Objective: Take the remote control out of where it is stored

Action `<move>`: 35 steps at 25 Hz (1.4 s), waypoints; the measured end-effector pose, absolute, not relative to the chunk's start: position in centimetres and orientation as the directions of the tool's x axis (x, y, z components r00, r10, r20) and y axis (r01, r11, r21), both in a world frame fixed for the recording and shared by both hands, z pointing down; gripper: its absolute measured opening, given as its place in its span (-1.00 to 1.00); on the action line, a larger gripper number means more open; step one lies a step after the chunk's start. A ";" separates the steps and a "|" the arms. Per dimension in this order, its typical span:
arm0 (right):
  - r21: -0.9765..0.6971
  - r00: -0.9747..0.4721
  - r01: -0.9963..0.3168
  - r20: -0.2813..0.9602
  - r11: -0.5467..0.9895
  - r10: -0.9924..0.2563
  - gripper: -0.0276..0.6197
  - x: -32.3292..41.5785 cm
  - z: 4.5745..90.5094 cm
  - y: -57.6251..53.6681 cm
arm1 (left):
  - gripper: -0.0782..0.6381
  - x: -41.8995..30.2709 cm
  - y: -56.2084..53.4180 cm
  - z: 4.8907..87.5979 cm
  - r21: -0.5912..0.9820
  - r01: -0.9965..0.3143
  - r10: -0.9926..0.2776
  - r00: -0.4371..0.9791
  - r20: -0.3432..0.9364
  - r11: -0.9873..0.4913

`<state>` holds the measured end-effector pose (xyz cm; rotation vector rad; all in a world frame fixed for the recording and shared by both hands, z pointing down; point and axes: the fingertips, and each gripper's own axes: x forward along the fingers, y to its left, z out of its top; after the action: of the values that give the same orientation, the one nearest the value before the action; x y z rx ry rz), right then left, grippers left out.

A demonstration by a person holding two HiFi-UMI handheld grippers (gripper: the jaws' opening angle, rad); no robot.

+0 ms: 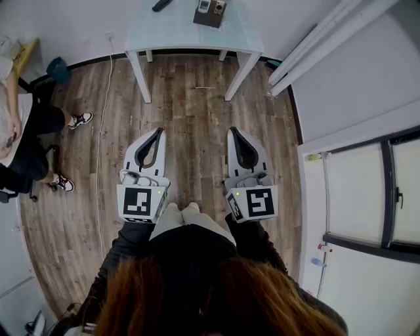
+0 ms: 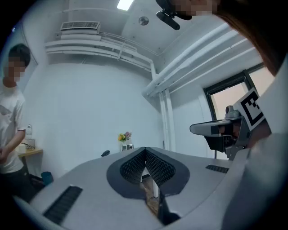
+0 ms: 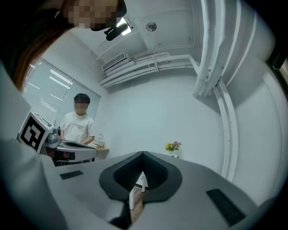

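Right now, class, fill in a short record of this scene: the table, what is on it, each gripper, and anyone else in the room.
table: white table, across the wooden floor, ahead of both grippers
on table: dark box with small items standing in it; a dark flat object to its left
remote control: too small to tell which item it is
left gripper: level, shut, nothing between its jaws
right gripper: level, shut, nothing between its jaws
other person: seated person at the left edge of the head view
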<state>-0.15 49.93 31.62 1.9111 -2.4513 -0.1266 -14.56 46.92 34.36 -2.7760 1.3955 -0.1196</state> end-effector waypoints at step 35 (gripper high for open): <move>0.027 -0.364 -0.931 -0.015 0.364 -0.931 -0.87 3.4 32.8 46.6 | -0.77 -10.0 44.7 34.9 -0.052 -0.836 -0.838 0.543 0.058 -0.546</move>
<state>3.44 46.58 32.82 1.7695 -2.5914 -0.0486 -9.96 44.70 34.93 -2.7434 1.4886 -0.1177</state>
